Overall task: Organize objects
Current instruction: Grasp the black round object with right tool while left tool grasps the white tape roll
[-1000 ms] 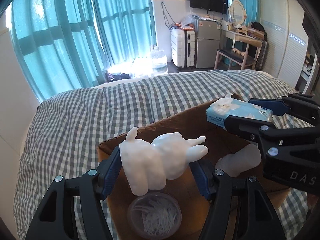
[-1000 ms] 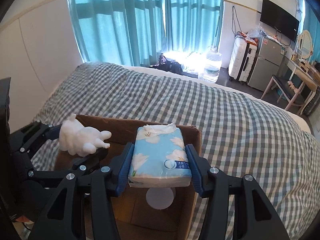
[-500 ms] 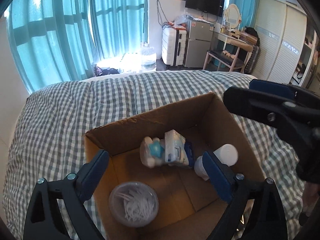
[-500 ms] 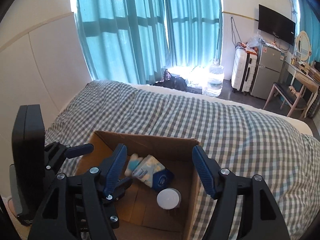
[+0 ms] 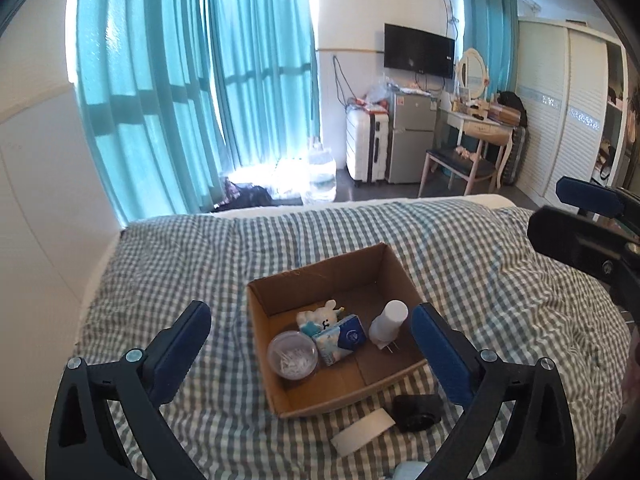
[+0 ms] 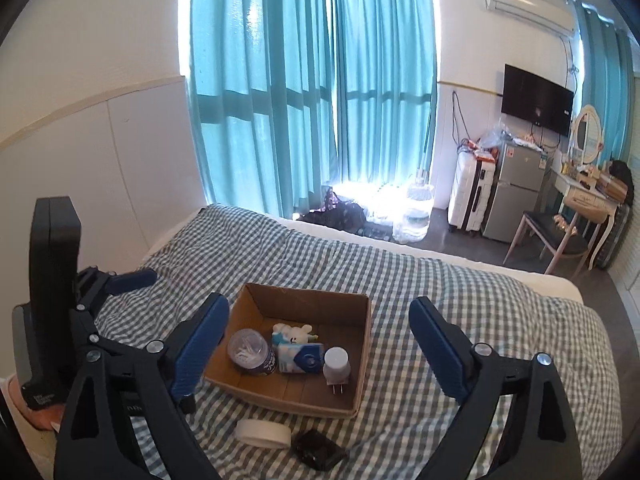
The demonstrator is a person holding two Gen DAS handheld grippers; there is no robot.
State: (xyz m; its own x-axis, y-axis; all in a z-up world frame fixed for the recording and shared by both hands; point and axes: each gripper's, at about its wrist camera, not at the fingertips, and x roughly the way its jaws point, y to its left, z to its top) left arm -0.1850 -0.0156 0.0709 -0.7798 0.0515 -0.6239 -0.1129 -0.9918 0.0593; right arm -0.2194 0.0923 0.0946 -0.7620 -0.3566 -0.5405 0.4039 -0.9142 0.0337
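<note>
Both tools, left tool (image 5: pixel 308 344) and right tool (image 6: pixel 318 336), now lifted clear of box (image 5: pixel 320 276), jaws opening, empty; remaining tape roll (image 5: pixel 362 432) risks rolling on the soft bed (image 5: pixel 160 248) if nudged.

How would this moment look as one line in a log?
left gripper: opening, empty | right gripper: opening, empty | cardboard box: holds rabbit toy, tissue pack | tape roll: outside on bed

Both tools: left tool (image 5: pixel 310 330) & right tool (image 6: pixel 318 330) w/ black plastic arms, blue ribbed pads, silver screws at pivots; black box unit on left one.
</note>
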